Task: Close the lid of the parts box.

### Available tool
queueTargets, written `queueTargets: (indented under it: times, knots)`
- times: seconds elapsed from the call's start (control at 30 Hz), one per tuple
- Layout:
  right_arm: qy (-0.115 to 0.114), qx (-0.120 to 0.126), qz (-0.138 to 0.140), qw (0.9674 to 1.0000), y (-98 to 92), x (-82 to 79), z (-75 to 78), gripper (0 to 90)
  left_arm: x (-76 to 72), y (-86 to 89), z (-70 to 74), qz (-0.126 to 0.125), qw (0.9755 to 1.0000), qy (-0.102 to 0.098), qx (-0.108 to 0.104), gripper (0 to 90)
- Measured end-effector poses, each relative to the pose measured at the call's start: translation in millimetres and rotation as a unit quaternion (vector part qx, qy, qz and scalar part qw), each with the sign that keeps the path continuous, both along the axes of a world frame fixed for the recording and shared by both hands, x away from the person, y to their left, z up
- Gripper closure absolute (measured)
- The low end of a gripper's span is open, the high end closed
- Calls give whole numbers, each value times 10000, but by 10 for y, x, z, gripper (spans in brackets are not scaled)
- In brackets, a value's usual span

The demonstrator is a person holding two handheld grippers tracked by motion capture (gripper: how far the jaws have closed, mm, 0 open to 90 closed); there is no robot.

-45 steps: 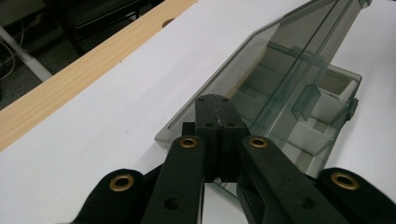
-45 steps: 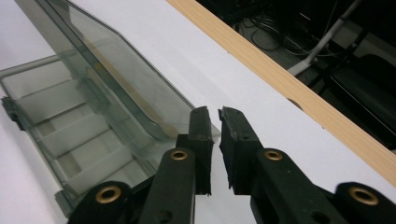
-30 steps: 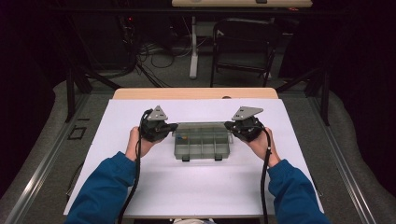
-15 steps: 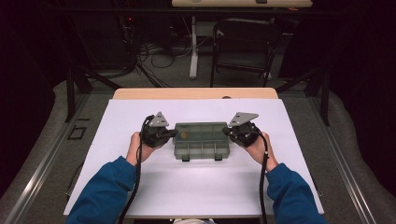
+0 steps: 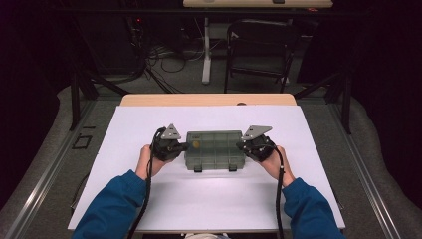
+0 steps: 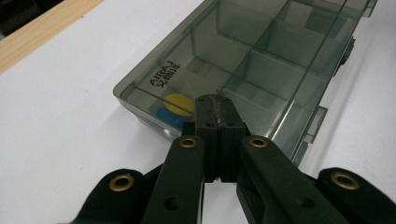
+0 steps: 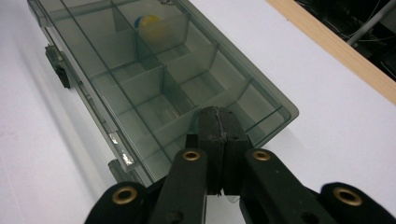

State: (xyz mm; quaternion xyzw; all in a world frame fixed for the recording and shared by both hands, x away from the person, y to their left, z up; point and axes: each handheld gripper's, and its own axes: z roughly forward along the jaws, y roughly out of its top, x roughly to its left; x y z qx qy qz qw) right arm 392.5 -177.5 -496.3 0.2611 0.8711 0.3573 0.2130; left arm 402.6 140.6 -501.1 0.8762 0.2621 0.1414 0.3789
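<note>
A smoky clear compartment box point(image 5: 215, 148), lid closed, lies mid-counter on the white sheet point(image 5: 149, 209). The left tongs point(image 5: 183, 147) and right tongs point(image 5: 241, 145), both fully closed and holding nothing, rest at its two ends. A yellow-and-blue piece point(image 6: 173, 106) sits in one end compartment. A chair point(image 5: 259, 47) stands beyond the counter point(image 5: 149, 99).

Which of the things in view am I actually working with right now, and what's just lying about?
In the job:
- smoky clear compartment box, lid closed
- yellow and blue piece inside it
- left tongs, shut, at its left end
- right tongs, shut, at its right end

Lying about:
- white table cover
- black chair
- floor cables
</note>
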Motion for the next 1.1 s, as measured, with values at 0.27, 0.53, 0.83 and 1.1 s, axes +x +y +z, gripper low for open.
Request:
queueTargets:
  times: [0.27, 0.53, 0.83, 1.1]
  knots:
    - [175, -140, -20, 9997, 38, 25, -135, 900, -16, -14, -112, 10, 9999, 82, 63, 899]
    - [325, -171, -71, 9993, 42, 38, -168, 900, -28, -33, -147, 24, 9998, 67, 166, 900]
    - [359, -21, -110, 9993, 24, 35, -189, 900, -37, -15, -164, 79, 9999, 93, 42, 900]
    - [354, 21, -110, 9993, 1, 33, -178, 766, -35, 38, -130, 103, 9998, 179, 77, 785]
